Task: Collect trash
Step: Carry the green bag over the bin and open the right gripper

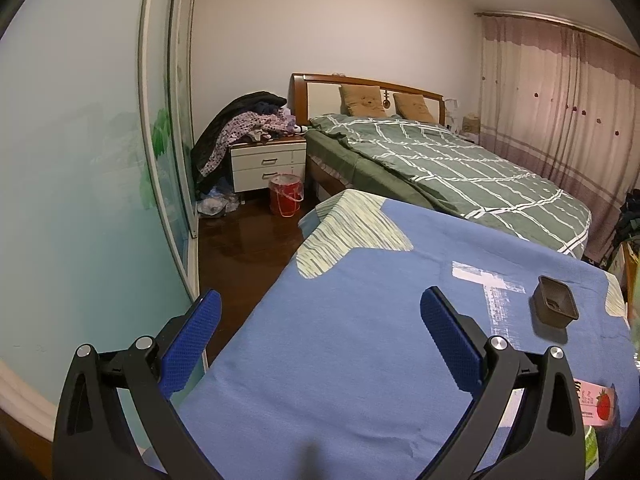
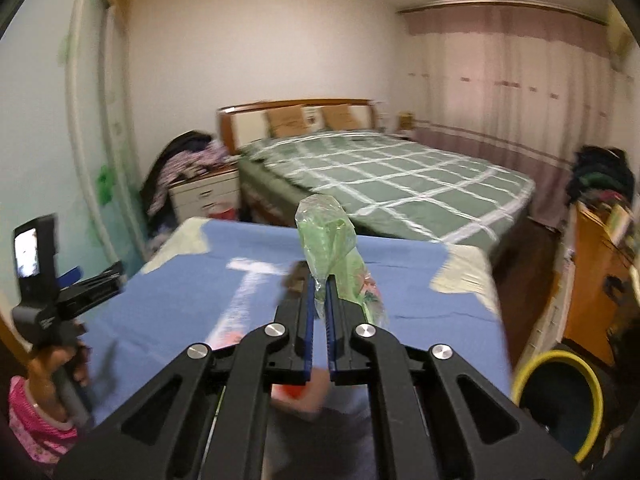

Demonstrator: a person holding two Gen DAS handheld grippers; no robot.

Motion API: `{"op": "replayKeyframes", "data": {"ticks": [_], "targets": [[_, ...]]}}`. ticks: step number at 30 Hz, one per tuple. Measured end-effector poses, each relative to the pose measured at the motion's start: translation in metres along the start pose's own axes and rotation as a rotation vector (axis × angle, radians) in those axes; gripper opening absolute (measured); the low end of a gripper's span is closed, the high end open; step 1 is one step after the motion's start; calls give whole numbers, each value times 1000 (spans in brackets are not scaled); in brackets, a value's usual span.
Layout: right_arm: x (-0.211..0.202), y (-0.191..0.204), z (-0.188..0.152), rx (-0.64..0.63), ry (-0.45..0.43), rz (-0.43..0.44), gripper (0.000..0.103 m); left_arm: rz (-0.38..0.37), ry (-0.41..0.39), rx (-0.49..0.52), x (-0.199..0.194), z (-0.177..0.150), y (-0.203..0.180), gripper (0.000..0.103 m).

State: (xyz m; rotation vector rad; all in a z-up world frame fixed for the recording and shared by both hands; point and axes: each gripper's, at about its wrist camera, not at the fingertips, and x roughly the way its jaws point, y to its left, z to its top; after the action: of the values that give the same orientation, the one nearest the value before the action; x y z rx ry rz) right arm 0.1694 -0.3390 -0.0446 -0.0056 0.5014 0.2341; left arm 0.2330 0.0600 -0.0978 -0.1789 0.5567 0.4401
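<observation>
Here the right gripper (image 2: 319, 284) is clamped on a crumpled green plastic wrapper (image 2: 326, 236), its blue pads pressed together on the wrapper's lower end while the rest of the film stands up above the fingertips, lifted clear of the blue cloth (image 2: 420, 280) that covers the table. The right wrist view is smeared with blur. Down at the near right of that view sits a dark bin with a yellow rim (image 2: 560, 392), beside the table on the floor.

The left gripper (image 1: 320, 312) hangs over the near left part of the same cloth with its jaws spread wide and nothing between them. To its right, farther along the cloth, a small dark plastic tray (image 1: 554, 306) rests upright, and a pink packet with a strawberry print (image 1: 596, 400) lies at the near right edge. Beyond the table stands a bed with a green checked cover (image 1: 440, 160), and a red bucket (image 1: 285, 194) sits on the floor by the bedside drawers (image 1: 268, 166).
</observation>
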Motion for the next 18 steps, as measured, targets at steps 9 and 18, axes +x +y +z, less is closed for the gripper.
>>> {"op": "replayKeyframes", "data": {"ticks": [9, 18], "targets": [[-19, -113, -36, 197, 6, -314, 5, -33, 4, 17, -3, -3, -8, 98], [-20, -187, -78, 325, 59, -569, 5, -71, -10, 55, -13, -8, -22, 98]]}}
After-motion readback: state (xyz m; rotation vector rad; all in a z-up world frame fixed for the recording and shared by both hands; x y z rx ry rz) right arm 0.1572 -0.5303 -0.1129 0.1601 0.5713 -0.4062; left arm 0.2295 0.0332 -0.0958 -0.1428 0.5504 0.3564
